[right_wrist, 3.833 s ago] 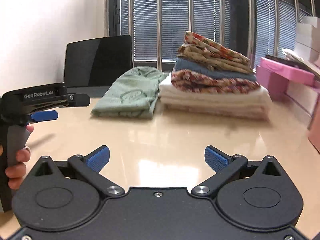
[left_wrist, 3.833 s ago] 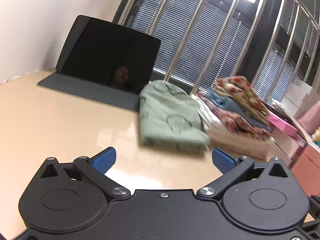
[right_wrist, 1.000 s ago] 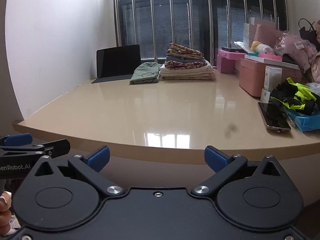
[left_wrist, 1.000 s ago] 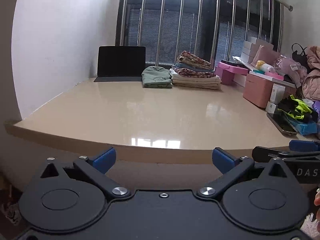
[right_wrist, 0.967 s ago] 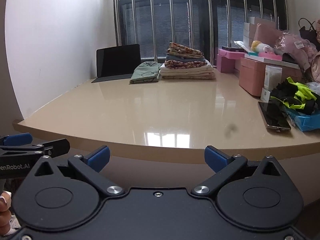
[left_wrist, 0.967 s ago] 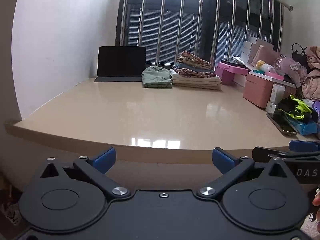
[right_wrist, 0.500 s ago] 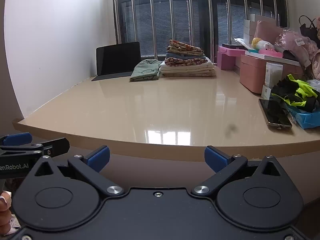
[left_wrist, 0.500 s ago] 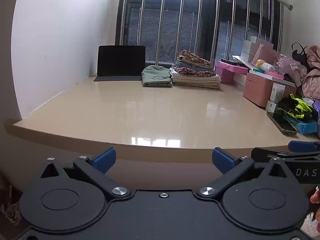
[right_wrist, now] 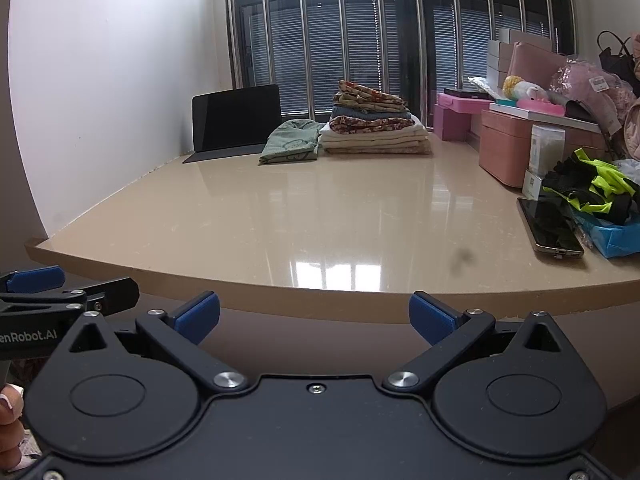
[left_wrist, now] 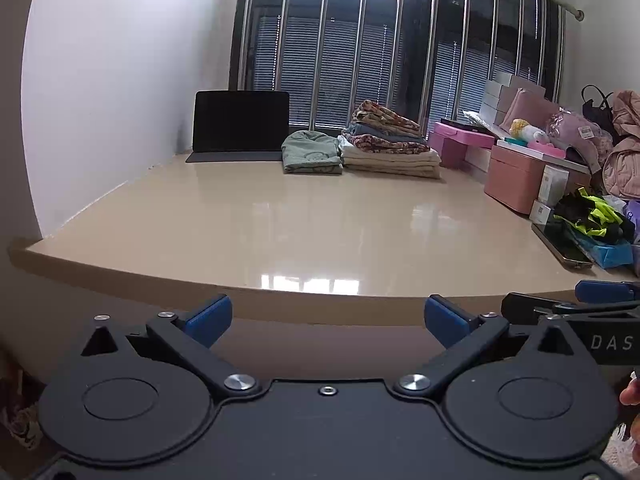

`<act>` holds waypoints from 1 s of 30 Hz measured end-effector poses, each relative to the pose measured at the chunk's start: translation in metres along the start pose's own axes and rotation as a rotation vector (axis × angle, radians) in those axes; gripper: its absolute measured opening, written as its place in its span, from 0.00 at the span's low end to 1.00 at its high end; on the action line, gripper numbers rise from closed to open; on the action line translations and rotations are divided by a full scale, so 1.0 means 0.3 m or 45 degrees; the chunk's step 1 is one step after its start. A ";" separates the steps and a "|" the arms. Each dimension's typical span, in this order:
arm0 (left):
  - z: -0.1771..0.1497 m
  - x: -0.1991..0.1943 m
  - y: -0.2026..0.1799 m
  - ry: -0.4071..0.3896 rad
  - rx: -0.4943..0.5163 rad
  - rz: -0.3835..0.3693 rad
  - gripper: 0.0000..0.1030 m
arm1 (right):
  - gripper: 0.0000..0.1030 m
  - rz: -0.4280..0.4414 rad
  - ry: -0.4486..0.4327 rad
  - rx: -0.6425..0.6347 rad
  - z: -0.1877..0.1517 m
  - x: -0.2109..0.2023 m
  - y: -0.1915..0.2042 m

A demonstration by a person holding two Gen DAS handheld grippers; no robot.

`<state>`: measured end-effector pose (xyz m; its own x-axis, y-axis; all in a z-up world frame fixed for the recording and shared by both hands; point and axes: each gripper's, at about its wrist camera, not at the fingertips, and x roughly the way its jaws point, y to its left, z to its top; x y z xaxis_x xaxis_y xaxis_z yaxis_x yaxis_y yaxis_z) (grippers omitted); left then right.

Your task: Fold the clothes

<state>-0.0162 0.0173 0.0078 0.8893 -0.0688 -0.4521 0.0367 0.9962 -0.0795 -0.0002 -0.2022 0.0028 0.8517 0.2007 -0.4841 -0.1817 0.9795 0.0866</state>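
Blue-padded fingers [left_wrist: 208, 318] of both grippers apart, empty; folded clothes stack [right_wrist: 374, 126] on table [right_wrist: 320, 216].

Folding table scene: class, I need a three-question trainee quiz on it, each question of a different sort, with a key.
1. True or false: the left gripper and right gripper are both open and hold nothing.
2. Multiple choice: the green folded garment lies (A) on top of the stack of folded clothes, (B) on the table beside the stack, on the tablet's side, (C) on the phone.
3. Fill in: the phone lies flat near the table's ____ edge, next to black and neon-yellow fabric.

Key: 1 true; 2 B; 3 right.
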 end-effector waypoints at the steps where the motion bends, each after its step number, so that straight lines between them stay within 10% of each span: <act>1: 0.000 0.000 0.001 0.001 0.000 0.000 1.00 | 0.99 -0.001 0.000 0.000 0.000 -0.001 0.001; 30: -0.001 -0.002 -0.004 -0.006 0.030 -0.050 1.00 | 0.99 -0.018 0.013 0.007 0.003 0.003 0.014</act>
<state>-0.0168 0.0161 0.0078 0.8892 -0.1074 -0.4447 0.0819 0.9937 -0.0763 0.0002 -0.1981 0.0036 0.8493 0.1867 -0.4939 -0.1668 0.9824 0.0845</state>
